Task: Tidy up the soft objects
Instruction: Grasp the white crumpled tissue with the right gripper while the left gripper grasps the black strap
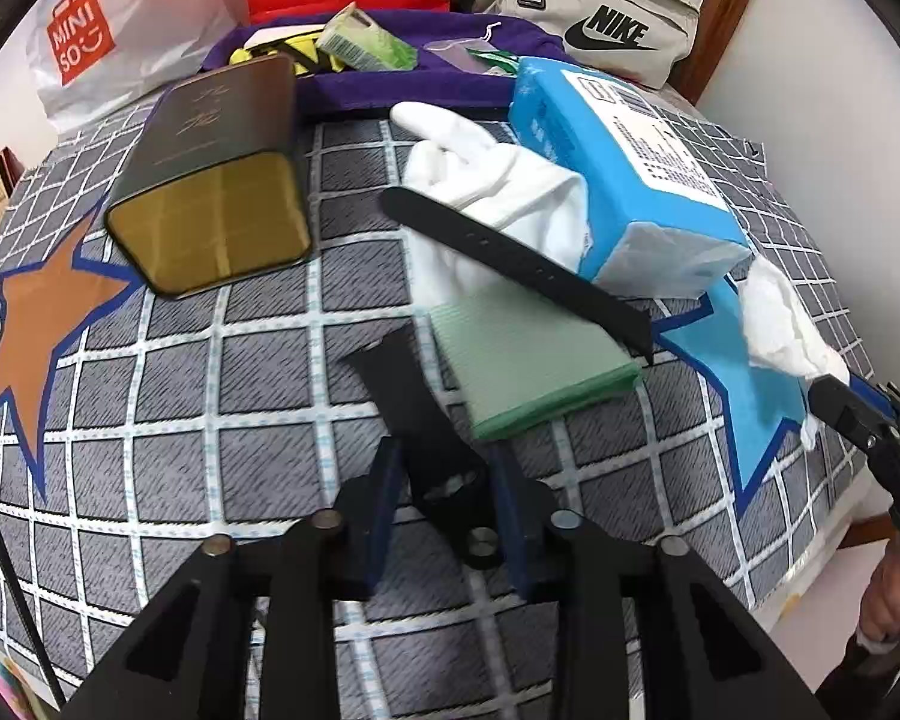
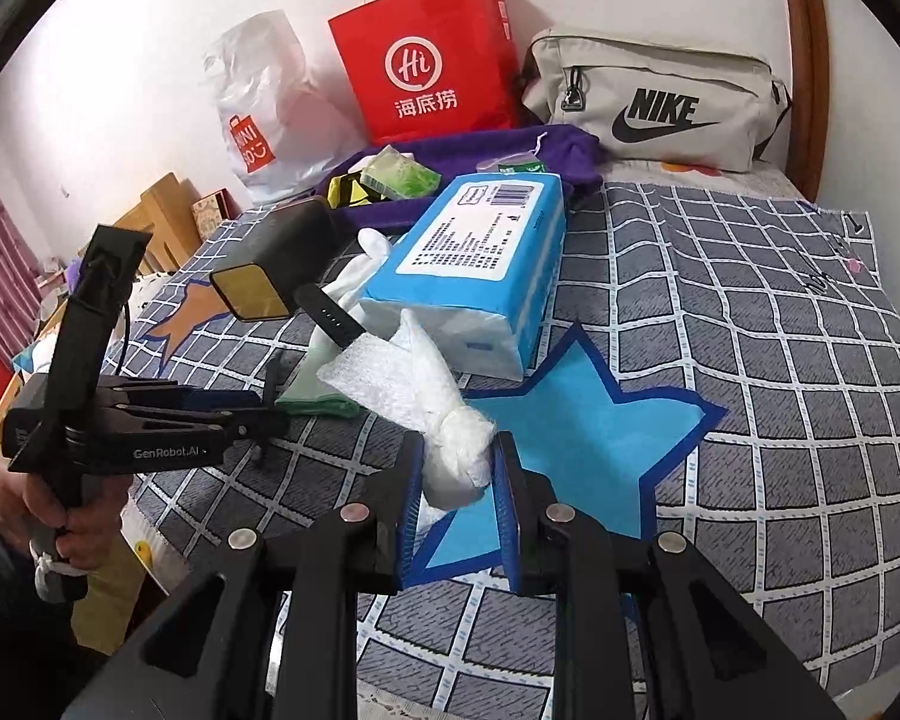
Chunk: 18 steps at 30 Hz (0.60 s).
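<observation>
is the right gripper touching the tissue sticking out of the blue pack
Touching. The right wrist view shows the right hand-held gripper with both fingers pressed against the bunched white tissue pulled from the blue tissue pack.

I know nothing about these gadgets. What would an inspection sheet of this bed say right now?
Surface: grey checked bedspread with star patches.
Job's things: tissue trailing from blue tissue pack; white glove with green cuff; two black watch strap halves, one lying across the glove.
Clutter: dark tin, purple cloth, red bag, Nike bag.
Grippers: left gripper around second strap half, not clearly clamped; right gripper pinching tissue.
Cables: thin black line, unclear.
Surroundings: white wall, wooden headboard.
</observation>
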{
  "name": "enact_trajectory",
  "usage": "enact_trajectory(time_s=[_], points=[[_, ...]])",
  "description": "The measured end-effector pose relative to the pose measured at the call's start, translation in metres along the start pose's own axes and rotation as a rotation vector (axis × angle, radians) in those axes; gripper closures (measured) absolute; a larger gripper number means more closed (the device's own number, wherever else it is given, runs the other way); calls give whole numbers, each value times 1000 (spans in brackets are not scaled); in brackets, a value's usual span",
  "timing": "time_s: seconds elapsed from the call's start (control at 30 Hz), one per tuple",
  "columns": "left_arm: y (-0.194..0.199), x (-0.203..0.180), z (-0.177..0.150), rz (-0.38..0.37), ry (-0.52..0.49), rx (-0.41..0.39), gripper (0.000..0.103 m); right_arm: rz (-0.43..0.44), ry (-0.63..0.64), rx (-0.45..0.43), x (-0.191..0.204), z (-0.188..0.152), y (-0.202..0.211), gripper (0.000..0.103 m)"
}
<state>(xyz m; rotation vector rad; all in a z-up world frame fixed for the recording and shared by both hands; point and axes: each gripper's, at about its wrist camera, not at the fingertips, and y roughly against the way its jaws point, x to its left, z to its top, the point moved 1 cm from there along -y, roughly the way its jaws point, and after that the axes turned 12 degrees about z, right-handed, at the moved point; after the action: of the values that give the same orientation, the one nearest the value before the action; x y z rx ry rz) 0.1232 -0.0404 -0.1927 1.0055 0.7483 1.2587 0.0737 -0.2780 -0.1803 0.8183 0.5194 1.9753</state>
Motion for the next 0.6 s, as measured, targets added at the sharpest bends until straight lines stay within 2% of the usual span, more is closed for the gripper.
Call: enact_trajectory(time_s=[0.2, 0.3, 0.37, 0.47, 0.53, 0.6], points=[[7, 28, -12, 39, 20, 5, 78, -1, 3, -3, 2, -2, 3, 80], [5, 30, -9, 28, 24, 5, 75, -1, 2, -3, 2, -3, 3, 80], [2, 27, -4, 19, 38, -8, 68, -2, 2, -2, 1, -3, 3, 80], [-3, 21, 3, 44, 51, -37, 67, -4, 1, 1, 1, -4, 4, 80], [-5, 15, 4, 81, 34, -60, 69, -10, 0, 4, 1, -4, 4, 80], [-4, 12, 3, 140, 14, -75, 80, -12, -4, 7, 0, -4, 3, 80]])
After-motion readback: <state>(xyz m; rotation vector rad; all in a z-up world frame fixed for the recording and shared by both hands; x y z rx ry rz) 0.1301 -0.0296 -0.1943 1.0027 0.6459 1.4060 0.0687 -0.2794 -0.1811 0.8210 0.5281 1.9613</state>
